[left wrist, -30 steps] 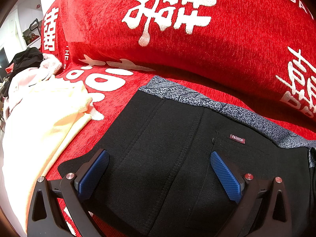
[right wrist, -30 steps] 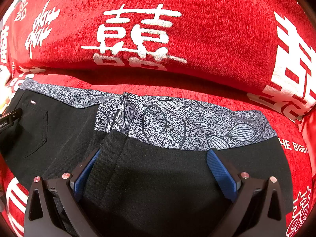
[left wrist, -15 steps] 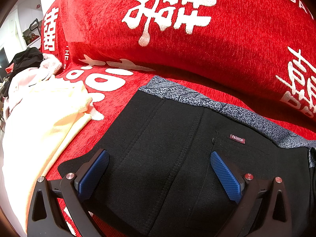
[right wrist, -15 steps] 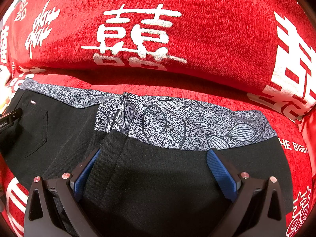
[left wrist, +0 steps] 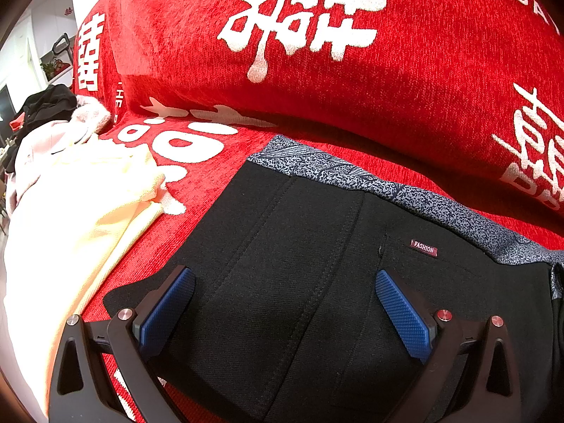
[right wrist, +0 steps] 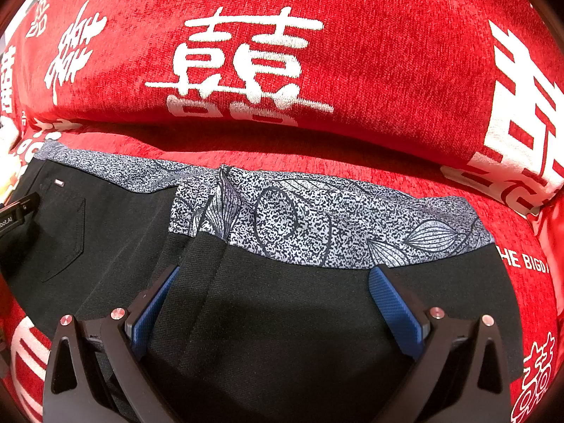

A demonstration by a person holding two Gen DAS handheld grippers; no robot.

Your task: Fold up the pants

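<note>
Pants (left wrist: pixel 289 268) flat beneath spread tools

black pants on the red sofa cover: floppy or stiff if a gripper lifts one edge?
Likely floppy: the black pants lie flat, with a soft fold by the patterned waistband. Probably light, thin woven cloth. A lifted edge would probably drape, and may drag on the fuzzy red sofa cover.

Nothing has shifted: both grippers' fingers (left wrist: pixel 169 308) (spread wide) remain over the pants (left wrist: pixel 299 282).
</note>
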